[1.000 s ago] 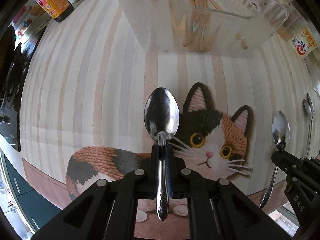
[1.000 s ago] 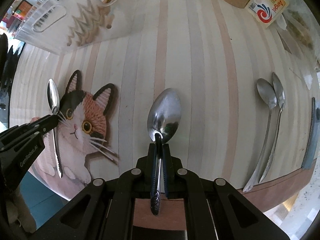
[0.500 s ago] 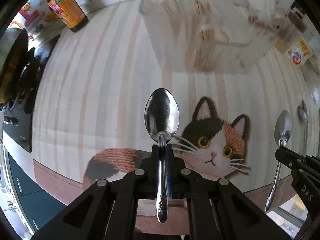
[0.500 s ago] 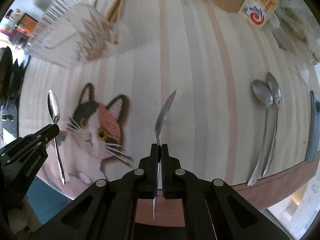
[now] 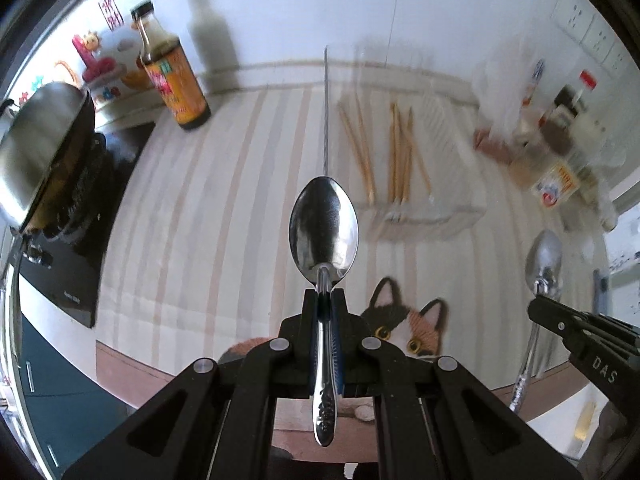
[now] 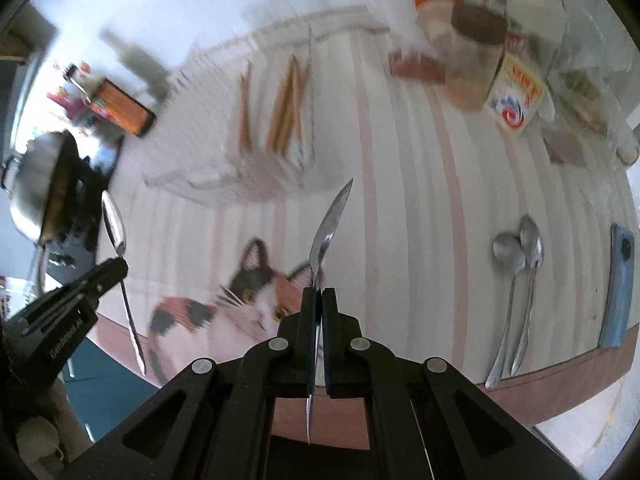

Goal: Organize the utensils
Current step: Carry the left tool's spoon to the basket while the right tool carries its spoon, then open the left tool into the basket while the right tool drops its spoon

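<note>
My left gripper (image 5: 325,294) is shut on a steel spoon (image 5: 324,228), bowl forward, held high above the striped mat. My right gripper (image 6: 319,292) is shut on a second spoon (image 6: 330,224), turned edge-on. Each gripper shows in the other's view: the right one (image 5: 538,304) with its spoon (image 5: 543,258), the left one (image 6: 116,266) with its spoon (image 6: 114,226). A clear plastic utensil box (image 5: 404,200) holding several wooden chopsticks (image 5: 400,152) stands ahead; it also shows in the right wrist view (image 6: 240,168). Two more spoons (image 6: 516,280) lie on the mat at the right.
A cat-shaped mat (image 6: 248,300) lies below the grippers. A brown sauce bottle (image 5: 172,76) and a steel pot (image 5: 36,152) on a black stove are at the left. Jars and packets (image 6: 480,52) crowd the back right. A blue phone (image 6: 618,288) lies near the right edge.
Both grippers have risen and tilted up with their spoons, so the box and back wall come into view. The right spoon has turned edge-on.
</note>
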`<state>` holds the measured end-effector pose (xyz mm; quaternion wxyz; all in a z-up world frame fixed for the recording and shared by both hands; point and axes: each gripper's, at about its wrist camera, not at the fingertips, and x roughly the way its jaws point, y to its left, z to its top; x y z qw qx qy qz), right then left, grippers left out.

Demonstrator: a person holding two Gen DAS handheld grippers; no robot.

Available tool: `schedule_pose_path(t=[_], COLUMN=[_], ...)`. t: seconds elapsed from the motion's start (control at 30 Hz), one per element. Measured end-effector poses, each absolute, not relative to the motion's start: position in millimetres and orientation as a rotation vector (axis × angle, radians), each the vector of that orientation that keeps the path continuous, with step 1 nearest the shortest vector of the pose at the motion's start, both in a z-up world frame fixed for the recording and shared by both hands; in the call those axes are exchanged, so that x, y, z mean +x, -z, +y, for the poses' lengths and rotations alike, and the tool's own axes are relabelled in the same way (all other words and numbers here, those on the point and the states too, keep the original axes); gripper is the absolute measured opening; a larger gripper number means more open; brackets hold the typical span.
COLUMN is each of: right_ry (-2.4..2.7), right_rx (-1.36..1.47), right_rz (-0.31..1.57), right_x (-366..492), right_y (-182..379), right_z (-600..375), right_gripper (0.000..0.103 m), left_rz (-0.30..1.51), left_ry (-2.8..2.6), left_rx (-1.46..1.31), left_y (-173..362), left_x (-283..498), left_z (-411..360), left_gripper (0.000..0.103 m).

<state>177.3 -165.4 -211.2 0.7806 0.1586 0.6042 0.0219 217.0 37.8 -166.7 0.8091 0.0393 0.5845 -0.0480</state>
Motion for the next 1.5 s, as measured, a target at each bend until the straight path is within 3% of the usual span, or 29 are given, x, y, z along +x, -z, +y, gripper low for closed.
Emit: schedule_pose_path(t=[0.37, 0.6, 1.03, 1.17, 1.2, 1.23, 1.33, 1.43, 1.5], right_ry=[-0.091, -0.086, -0.118, -0.113, -0.107, -0.098, -0.047, 0.015, 0.06], right_rx=[0.335, 0.328, 0.355, 0.364, 0.374, 0.377, 0.375, 0.399, 0.416], right_rz=[1.156, 1.122, 1.303, 1.334, 1.33, 1.323, 1.299, 1.264, 1.246], right_x=[229.7, 287.5, 381.7, 378.0, 373.4, 368.2, 344.2, 316.6, 291.1], right_y=[139.2, 124.8, 194.4, 206.8, 206.2, 205.3, 197.4, 191.0, 190.0], right_z=[-164.3, -168.1, -156.3, -161.1, -165.4, -170.2, -190.4, -217.3, -238.4], right_gripper=[0.003, 0.003, 0.004, 0.013, 0.015, 0.016, 0.029, 0.037, 0.041], left_rz=[1.121, 1.146, 1.379, 1.358, 1.348, 1.338, 1.25, 1.145, 1.099], left_ry=[0.154, 0.188, 0.194, 0.149, 0.136, 0.122, 0.053, -0.005, -0.021], left_rx=[0.055, 0.031, -0.032, -0.027, -0.027, -0.021, 0.003, 0.051, 0.061], left_y=[105.4, 101.7, 161.7, 161.4, 159.7, 158.2, 147.2, 136.4, 133.7], left_x=[270.6, 325.6, 403.0, 397.0, 394.1, 393.3, 379.4, 364.2, 354.0], left_z=[21.9, 5.2, -1.9, 6.5, 9.1, 10.9, 18.1, 22.1, 22.3], left_gripper=[0.004, 0.004, 0.007, 0.01, 0.013, 0.024, 0.074, 0.078, 0.089])
